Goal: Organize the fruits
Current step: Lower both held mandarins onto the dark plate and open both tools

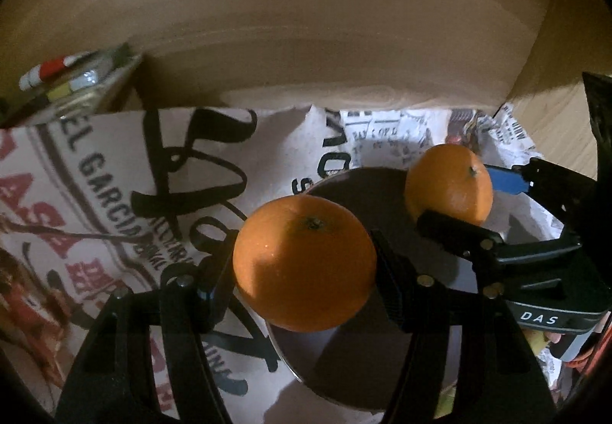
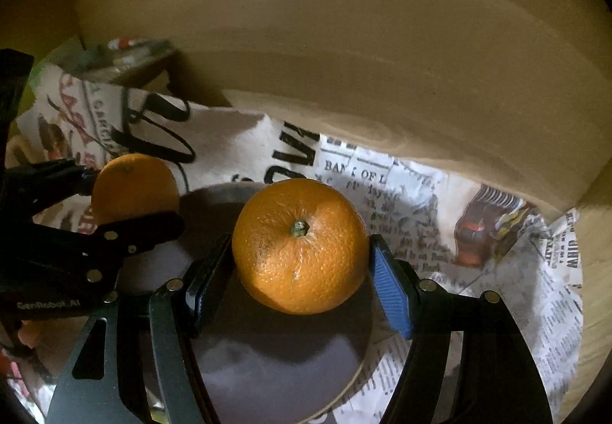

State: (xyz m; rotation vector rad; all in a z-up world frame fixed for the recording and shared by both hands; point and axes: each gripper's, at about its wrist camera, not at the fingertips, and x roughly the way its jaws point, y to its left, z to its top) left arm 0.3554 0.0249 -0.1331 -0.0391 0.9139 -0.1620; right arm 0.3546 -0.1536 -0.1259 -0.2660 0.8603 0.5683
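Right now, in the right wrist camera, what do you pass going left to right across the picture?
left gripper shut on the smaller-looking orange → right gripper shut on the big orange over the plate → newspaper

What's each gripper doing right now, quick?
Left gripper: shut on an orange, over the plate.
Right gripper: shut on a second orange, over the same plate.
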